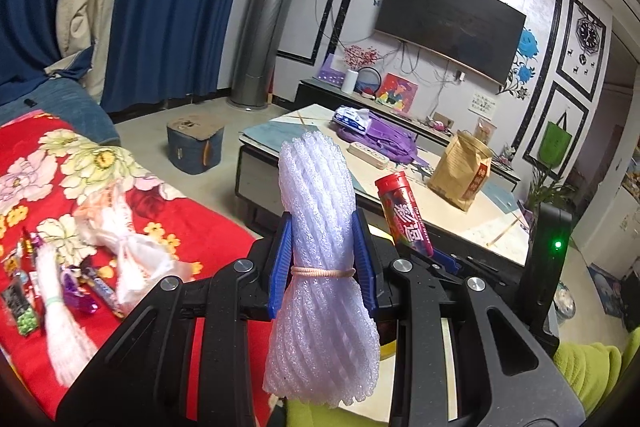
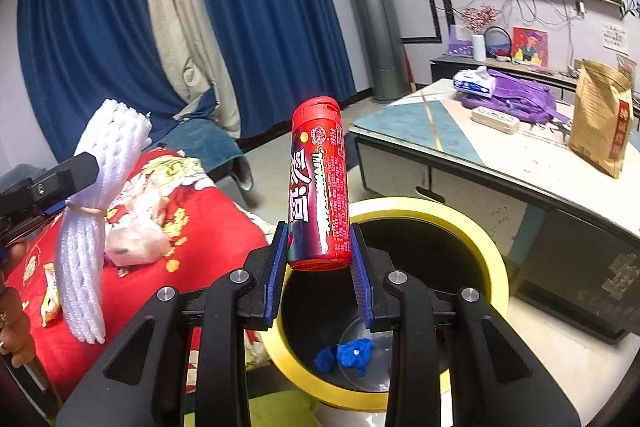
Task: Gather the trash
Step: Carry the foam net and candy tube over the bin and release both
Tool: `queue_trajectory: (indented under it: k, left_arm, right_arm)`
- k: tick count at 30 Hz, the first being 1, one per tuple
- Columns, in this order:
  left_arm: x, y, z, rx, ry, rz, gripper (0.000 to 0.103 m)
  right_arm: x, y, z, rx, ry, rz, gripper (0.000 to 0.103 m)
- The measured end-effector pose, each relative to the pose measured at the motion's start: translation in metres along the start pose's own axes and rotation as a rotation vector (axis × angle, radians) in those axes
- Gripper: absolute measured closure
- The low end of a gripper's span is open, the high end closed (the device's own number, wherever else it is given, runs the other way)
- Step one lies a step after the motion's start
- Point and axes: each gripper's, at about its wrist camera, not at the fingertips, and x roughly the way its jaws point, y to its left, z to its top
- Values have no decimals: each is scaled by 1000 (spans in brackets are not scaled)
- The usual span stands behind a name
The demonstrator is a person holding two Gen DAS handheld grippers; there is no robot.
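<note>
My left gripper (image 1: 323, 267) is shut on a white foam net bundle (image 1: 320, 227) tied with a rubber band, held upright in the air; it also shows at the left of the right wrist view (image 2: 86, 203). My right gripper (image 2: 320, 255) is shut on a red candy tube (image 2: 318, 187), held upright above the yellow-rimmed bin (image 2: 486, 247). The tube also shows in the left wrist view (image 1: 404, 215). Blue crumpled trash (image 2: 348, 353) lies at the bin's bottom. More trash lies on the red flowered blanket (image 1: 52, 163): candy wrappers (image 1: 76, 291), a second foam net (image 1: 60, 323) and a white plastic bag (image 1: 128, 255).
A coffee table (image 2: 460, 131) stands to the right of the bin, bearing a brown paper bag (image 2: 604, 119), a purple backpack (image 2: 512, 95) and a power strip (image 2: 494, 119). A blue stool (image 1: 195, 147) stands on the floor. Blue curtains, a tall air conditioner and a TV are behind.
</note>
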Motion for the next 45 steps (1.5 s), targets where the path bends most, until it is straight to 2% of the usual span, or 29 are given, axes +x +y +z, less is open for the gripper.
queue_trajectory:
  k: [15, 25, 36, 37, 38, 39, 41, 43, 44, 45]
  left_arm:
    - [37, -25, -5, 50, 38, -37, 80]
    - [70, -42, -4, 89, 71, -56, 80]
    - [107, -47, -2, 88, 112, -67, 79]
    - [109, -46, -1, 86, 114, -61, 75]
    - [111, -45, -1, 81, 115, -58, 60]
    - [112, -45, 0, 77, 114, -56, 37]
    - [111, -42, 1, 62, 100, -40, 26]
    - [109, -37, 3, 46, 96, -32, 21]
    - [109, -35, 3, 38, 96, -22, 14]
    - [108, -33, 3, 31, 95, -13, 11]
  right_arm:
    - [11, -34, -13, 46, 55, -85, 74]
    - [18, -50, -22, 76, 98, -107, 74]
    - [32, -66, -28, 131, 158, -121, 74]
    - [33, -68, -29, 140, 165, -124, 74]
    - [34, -70, -29, 151, 175, -129, 70]
    - [35, -73, -30, 167, 180, -137, 62]
    - [34, -76, -31, 183, 172, -154, 49]
    - [32, -77, -30, 185, 160, -165, 48]
    - [31, -78, -29, 186, 152, -170, 47]
    - [30, -79, -29, 188, 146, -172, 44]
